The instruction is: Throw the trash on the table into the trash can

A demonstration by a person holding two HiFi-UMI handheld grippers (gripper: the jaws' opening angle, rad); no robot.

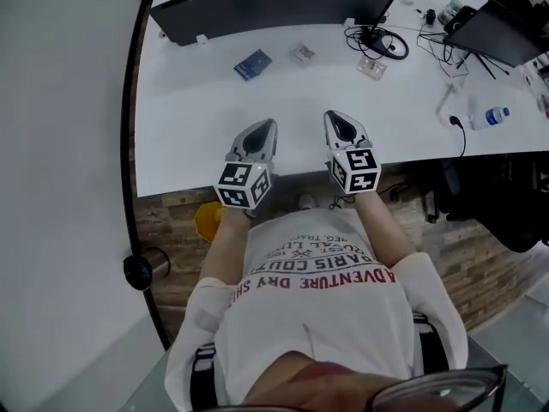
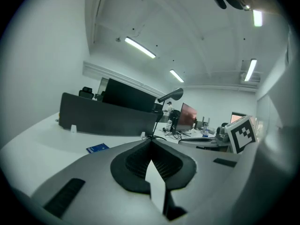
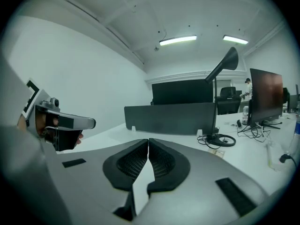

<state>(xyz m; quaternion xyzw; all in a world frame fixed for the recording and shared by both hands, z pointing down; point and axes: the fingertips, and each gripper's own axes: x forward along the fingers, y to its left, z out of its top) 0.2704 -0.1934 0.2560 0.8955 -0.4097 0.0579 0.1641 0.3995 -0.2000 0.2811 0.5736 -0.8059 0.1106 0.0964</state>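
White table (image 1: 189,118), with three small pieces of litter on it. We take the cable coil (image 1: 383,41) as our reference. A blue packet (image 1: 252,63) lies well to the left of the coil. A wrapper (image 1: 302,54) lies between that packet and the coil. A clear packet (image 1: 371,69) lies just on the near side of the coil. A bottle (image 1: 495,116) lies well to the right of the coil, and we judge it may not be trash.

The left gripper (image 1: 264,130) and right gripper (image 1: 337,120) are side by side over the table's near edge, well short of the coil and clear of all litter. Each gripper's own view shows its jaws clenched tip to tip with nothing between them.

We judge that the step in hand is the approach to a first pickup, with no item collected yet. The next move calls for one gripper to open its jaws, reach toward the coil and close on one piece, most likely the wrapper or the blue packet.

No trash can is identified. A yellow object (image 1: 208,221) under the table, far nearer us than the coil, may be one, but too little of it shows to tell.

On writing, the shirt (image 1: 317,290) reads "ADVENTURE DRY" and "PARIS", seen upside down. Print on the blue packet is too small to read.
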